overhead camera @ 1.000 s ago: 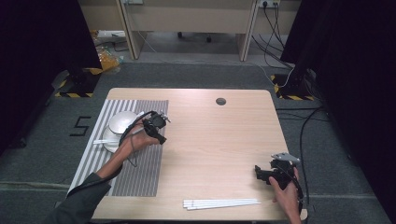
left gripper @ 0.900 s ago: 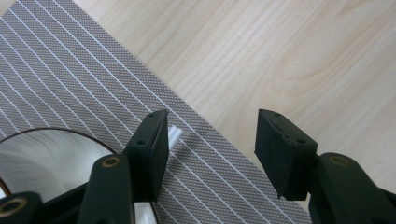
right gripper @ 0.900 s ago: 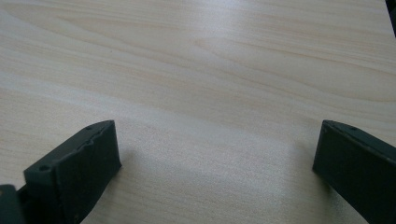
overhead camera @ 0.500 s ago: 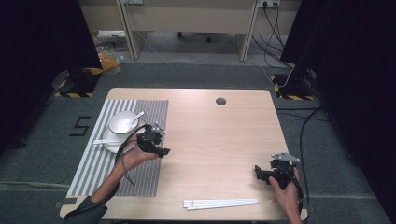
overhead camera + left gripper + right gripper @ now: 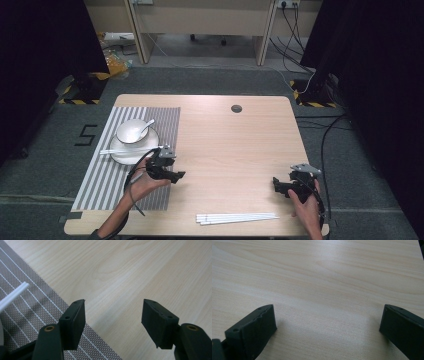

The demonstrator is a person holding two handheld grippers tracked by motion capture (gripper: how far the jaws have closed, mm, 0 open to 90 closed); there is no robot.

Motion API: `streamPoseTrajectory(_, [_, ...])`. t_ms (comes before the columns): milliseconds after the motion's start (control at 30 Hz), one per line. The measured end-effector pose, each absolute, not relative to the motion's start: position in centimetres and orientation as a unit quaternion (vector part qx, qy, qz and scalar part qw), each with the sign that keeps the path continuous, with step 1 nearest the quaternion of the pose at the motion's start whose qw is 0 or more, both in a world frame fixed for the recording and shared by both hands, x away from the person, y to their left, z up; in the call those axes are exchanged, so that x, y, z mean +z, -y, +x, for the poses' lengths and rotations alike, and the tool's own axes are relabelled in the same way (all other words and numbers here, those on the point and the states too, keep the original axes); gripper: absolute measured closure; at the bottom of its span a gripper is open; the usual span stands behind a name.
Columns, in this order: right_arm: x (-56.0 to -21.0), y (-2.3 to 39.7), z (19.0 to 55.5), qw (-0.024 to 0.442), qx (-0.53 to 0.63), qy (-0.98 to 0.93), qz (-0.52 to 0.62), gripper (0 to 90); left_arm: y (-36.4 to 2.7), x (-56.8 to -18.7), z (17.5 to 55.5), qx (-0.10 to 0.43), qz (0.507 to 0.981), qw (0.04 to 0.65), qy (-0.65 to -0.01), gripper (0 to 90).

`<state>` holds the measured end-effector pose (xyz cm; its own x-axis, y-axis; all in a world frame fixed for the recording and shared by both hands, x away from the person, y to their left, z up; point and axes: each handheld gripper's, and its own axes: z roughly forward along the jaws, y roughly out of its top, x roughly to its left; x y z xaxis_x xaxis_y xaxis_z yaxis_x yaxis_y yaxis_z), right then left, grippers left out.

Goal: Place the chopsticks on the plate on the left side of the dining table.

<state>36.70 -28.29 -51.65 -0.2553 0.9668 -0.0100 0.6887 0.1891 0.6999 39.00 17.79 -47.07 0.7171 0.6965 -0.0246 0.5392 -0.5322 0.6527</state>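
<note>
Both our grippers are empty, jaws wide apart: left gripper (image 5: 176, 175) beside the mat (image 5: 100, 185), right gripper (image 5: 278, 184) just above the white chopsticks (image 5: 237, 218). We should probably reach down slowly and pinch their middle.

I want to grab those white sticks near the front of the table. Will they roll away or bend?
The white sticks look thin, straight and rigid, so they probably won't flop. Lying flat and side by side on the smooth wooden table, they may slide or scatter if nudged. They seem light, and being so low could be hard to pinch.
</note>
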Motion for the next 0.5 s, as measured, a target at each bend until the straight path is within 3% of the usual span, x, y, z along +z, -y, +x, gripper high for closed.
streamPoseTrajectory(500, [-51.7,28.3,36.7,0.234,0.297,-0.735,0.564,0.6,-18.5,-48.6,36.0,0.123,0.854,0.359,-0.356,29.9])
